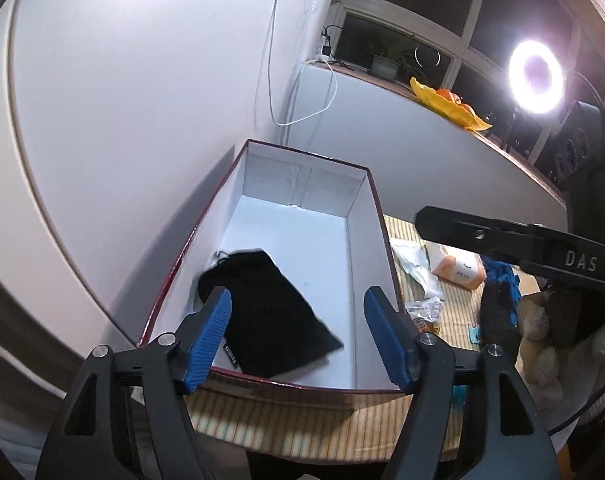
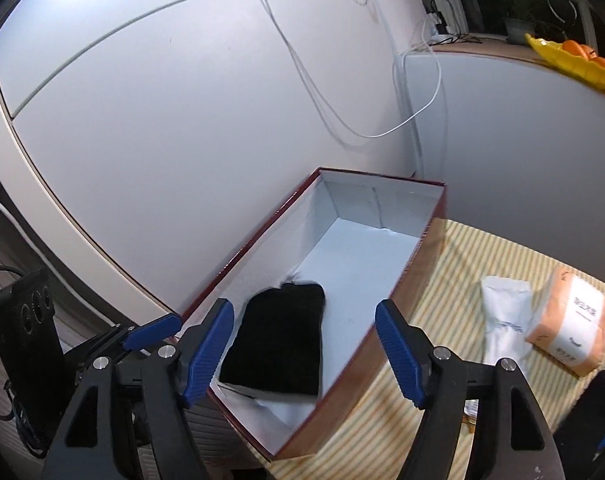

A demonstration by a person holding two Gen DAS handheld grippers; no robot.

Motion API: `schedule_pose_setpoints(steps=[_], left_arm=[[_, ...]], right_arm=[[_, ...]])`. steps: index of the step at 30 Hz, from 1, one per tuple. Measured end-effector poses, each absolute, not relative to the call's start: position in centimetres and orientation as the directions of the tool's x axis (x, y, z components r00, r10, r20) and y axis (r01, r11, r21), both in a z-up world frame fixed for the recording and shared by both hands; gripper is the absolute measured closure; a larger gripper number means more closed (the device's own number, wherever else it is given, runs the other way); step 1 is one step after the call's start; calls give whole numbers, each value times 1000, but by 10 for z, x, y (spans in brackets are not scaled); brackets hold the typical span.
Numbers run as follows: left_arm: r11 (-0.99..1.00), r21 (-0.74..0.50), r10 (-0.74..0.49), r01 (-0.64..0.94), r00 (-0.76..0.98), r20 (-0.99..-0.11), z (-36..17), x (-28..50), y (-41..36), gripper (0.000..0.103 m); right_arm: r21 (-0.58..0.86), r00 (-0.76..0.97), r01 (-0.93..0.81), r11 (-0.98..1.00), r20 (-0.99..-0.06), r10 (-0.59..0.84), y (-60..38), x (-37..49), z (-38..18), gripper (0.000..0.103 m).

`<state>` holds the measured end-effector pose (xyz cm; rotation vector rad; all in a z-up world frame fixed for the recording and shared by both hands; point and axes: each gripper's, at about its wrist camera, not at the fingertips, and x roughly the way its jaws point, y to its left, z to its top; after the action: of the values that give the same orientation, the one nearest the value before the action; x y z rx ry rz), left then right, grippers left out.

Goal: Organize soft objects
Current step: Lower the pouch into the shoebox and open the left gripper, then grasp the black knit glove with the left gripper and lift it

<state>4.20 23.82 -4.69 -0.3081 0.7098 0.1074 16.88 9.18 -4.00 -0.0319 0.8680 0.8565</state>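
Left tool (image 1: 298, 336): tilted downward over box (image 1: 372, 216) — jaws spread, empty.
Right tool (image 2: 304, 350): same downward tilt — spread above black cloth (image 2: 278, 344).

Striped woven mat and its load

The yellow-striped woven mat (image 2: 454, 264) bore an open dark-red cardboard box (image 2: 386, 312), a white plastic pouch (image 2: 502, 316) and an orange tissue pack (image 2: 570, 324).

Left gripper (image 1: 298, 336) and right gripper (image 2: 304, 346) look alike: black plastic frames with triangular cut-outs, silver screws, ribbed blue finger pads (image 2: 208, 354). White "DAS" lettering marks one.
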Motion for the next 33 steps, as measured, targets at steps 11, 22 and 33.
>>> schedule_pose_setpoints(steps=[11, 22, 33], left_arm=[[961, -238, -46, -140, 769, -638, -35, 39, 206, 34], [959, -281, -215, 35, 735, -643, -30, 48, 141, 34], [936, -275, -352, 221, 604, -715, -51, 85, 46, 34]], right_arm=[[326, 398, -616, 717, -657, 640, 18, 165, -22, 33], [332, 471, -512, 792, -662, 583, -111, 156, -24, 33], [360, 494, -297, 885, -735, 465, -220, 153, -62, 33]])
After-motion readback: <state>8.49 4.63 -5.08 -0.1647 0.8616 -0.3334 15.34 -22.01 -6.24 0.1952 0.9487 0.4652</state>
